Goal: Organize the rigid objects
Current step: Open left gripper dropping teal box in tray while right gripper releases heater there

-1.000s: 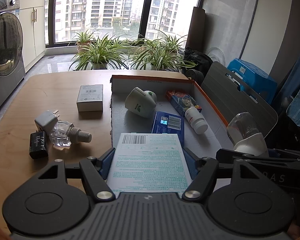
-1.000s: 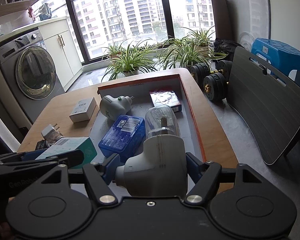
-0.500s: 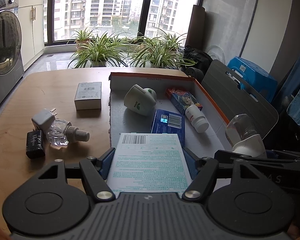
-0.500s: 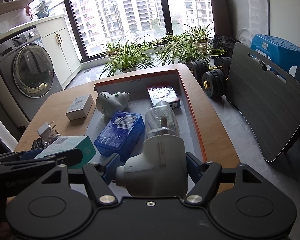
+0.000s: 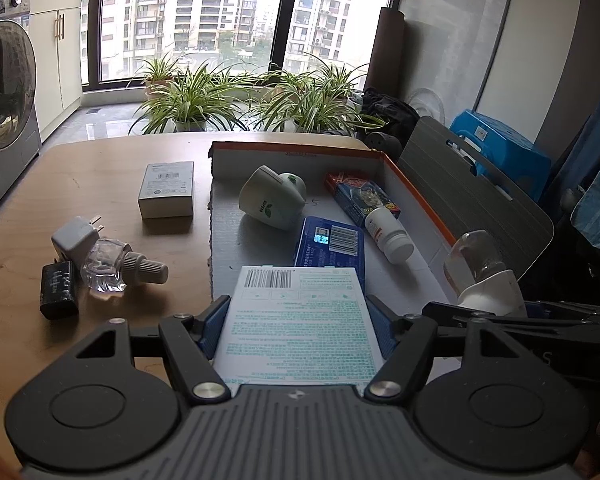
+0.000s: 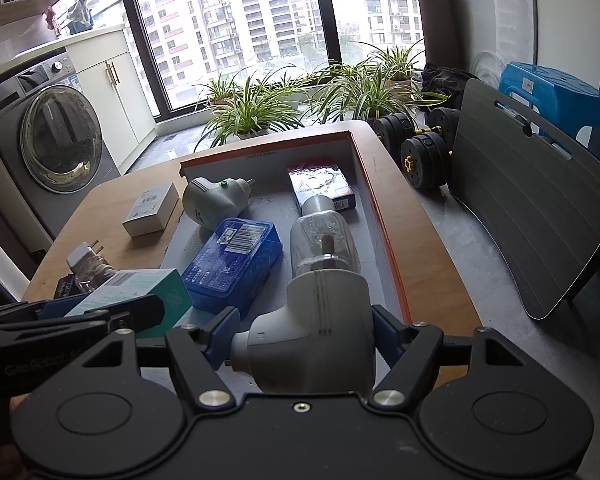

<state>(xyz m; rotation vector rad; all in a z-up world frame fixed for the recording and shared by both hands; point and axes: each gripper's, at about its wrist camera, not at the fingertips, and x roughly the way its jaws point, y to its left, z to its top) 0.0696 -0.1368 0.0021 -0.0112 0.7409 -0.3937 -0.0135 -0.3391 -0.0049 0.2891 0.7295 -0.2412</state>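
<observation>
My left gripper [image 5: 298, 308] is shut on a white-and-teal printed box [image 5: 298, 332], held over the near end of a shallow white tray with an orange rim [image 5: 416, 196]. My right gripper [image 6: 306, 320] is shut on a white plug-in vaporizer [image 6: 320, 320] with a clear bottle, over the tray's [image 6: 380, 216] near right side. Inside the tray lie a white-and-green plug device [image 5: 270, 200], a blue box [image 5: 332, 244], a red-and-blue box [image 5: 364, 198] and a white pill bottle [image 5: 390, 234].
On the wooden table left of the tray are a small white box [image 5: 166, 194], a white plug with a clear bottle [image 5: 104, 264] and a black block [image 5: 58, 288]. A dark grey board [image 5: 472, 200] leans at the right; dumbbells [image 6: 420, 152] lie on the floor.
</observation>
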